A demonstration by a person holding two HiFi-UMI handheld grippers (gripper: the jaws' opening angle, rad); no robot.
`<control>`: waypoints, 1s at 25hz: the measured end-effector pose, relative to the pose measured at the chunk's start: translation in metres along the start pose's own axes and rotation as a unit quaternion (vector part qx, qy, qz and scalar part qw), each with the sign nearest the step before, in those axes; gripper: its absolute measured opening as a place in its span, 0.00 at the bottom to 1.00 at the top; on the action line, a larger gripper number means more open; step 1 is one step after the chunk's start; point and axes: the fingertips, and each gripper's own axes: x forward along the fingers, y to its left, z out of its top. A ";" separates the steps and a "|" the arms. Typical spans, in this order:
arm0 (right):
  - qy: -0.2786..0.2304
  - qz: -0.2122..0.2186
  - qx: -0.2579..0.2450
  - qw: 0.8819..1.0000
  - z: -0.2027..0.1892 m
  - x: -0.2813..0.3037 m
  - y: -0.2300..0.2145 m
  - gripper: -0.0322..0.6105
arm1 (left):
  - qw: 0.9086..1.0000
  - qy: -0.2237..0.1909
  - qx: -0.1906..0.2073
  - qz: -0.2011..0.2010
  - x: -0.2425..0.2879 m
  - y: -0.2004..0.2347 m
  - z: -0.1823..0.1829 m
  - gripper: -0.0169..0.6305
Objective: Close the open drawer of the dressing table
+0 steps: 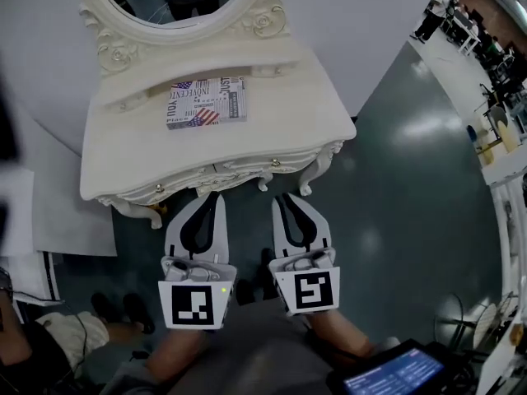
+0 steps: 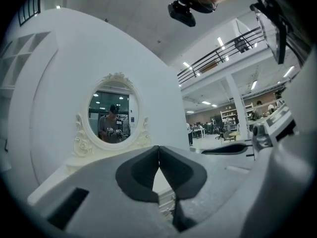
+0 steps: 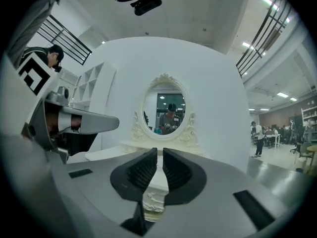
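Grey floor (image 1: 395,179) is spreading under the white dressing table (image 1: 317,164), which is standing in the upper middle of the head view. A printed box (image 1: 206,102) is lying on its worktop (image 1: 296,97). The drawer (image 1: 222,171) is looking flush with the table front. The left gripper (image 1: 214,196) is hanging just before it, jaws together and empty. The right gripper (image 1: 288,197) beside it is showing a thin gap between its jaws and holding nothing.

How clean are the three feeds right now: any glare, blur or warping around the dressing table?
Head view: dressing table sharp and evenly lit, edges bowed by the lens, ceiling-light glare on the grey floor. Left gripper view: heavy fisheye, dark corners, mirror small but readable. Right gripper view: same warping, mirror clear, no motion blur.
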 end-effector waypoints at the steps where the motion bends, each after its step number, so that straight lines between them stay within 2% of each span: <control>1: -0.004 0.000 -0.001 1.000 0.004 -0.003 0.003 0.11 | 1.000 -0.005 0.000 0.002 -0.004 0.001 0.003 0.05; 5: -0.028 -0.005 0.001 1.000 0.020 -0.011 0.005 0.08 | 1.000 -0.030 0.006 0.002 -0.015 -0.001 0.016 0.05; 11: -0.031 -0.012 -0.012 0.999 0.034 -0.029 0.007 0.07 | 0.999 -0.042 0.014 -0.001 -0.029 -0.006 0.032 0.05; 25: -0.050 -0.003 -0.029 0.998 0.044 -0.045 0.012 0.07 | 0.999 -0.050 0.019 -0.002 -0.041 -0.017 0.038 0.05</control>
